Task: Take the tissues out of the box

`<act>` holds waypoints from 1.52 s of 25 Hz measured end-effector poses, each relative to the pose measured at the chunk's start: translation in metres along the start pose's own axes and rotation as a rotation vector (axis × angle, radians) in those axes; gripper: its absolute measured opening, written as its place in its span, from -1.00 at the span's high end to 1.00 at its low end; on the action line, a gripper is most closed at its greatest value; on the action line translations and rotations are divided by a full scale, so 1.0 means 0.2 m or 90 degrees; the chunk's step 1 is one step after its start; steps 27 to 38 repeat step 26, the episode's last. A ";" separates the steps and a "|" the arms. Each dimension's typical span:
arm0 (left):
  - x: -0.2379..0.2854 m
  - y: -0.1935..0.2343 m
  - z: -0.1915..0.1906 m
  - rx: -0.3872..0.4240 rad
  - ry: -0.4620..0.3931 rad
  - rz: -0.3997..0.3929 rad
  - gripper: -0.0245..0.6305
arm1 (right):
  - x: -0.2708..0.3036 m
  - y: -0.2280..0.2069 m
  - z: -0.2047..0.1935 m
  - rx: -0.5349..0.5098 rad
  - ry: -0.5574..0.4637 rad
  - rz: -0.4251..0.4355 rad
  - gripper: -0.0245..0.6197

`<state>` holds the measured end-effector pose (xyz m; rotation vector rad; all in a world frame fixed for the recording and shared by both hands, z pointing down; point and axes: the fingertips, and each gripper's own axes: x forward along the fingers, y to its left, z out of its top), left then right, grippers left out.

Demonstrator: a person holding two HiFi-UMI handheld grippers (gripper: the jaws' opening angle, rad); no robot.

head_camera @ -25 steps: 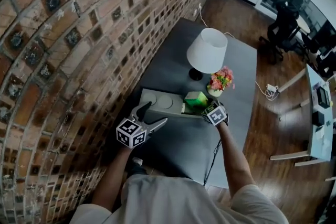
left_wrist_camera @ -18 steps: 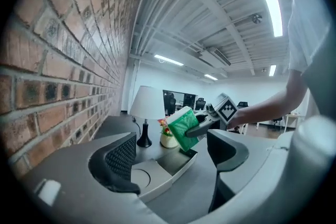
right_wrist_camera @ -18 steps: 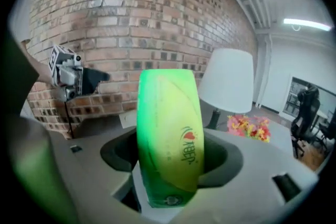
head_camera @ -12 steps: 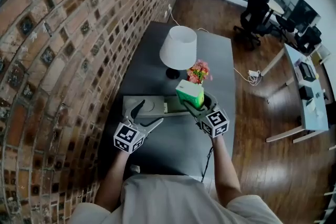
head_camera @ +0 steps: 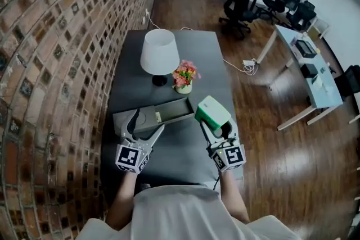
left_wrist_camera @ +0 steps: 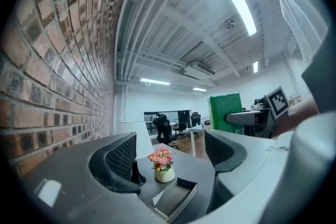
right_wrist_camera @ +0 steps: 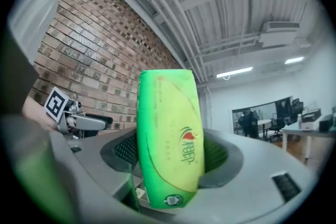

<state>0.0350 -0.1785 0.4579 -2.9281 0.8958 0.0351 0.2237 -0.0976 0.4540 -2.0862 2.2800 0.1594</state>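
Long dark grey table (head_camera: 209, 60), one long edge against the brick wall (head_camera: 62, 53), wood floor (head_camera: 264, 137) on the other side.

Far half: lamp (head_camera: 159, 52) with a white shade on a dark base. Just beside it, a small pale pot of pink and yellow flowers (head_camera: 183, 75).

Nearer: open grey box (head_camera: 171, 112), lying askew. A flat grey panel (head_camera: 125, 119) lies at its wall-side end.

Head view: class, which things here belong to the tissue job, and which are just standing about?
Job: green tissue pack, gripped in the right tongs; open grey box; left tongs, open.
Standing about: white lamp; pot of flowers.
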 end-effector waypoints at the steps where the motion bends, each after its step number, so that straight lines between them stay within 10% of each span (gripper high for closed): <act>1: 0.00 -0.01 -0.01 0.002 -0.003 0.007 -0.25 | -0.04 -0.03 -0.01 -0.002 -0.002 -0.026 -0.06; 6: -0.02 -0.01 -0.05 -0.027 -0.017 0.049 -0.25 | -0.17 -0.08 -0.04 -0.015 0.018 -0.102 -0.06; 38: -0.11 0.06 -0.06 -0.029 -0.004 0.082 -0.24 | -0.09 0.05 -0.07 0.031 0.037 -0.045 -0.06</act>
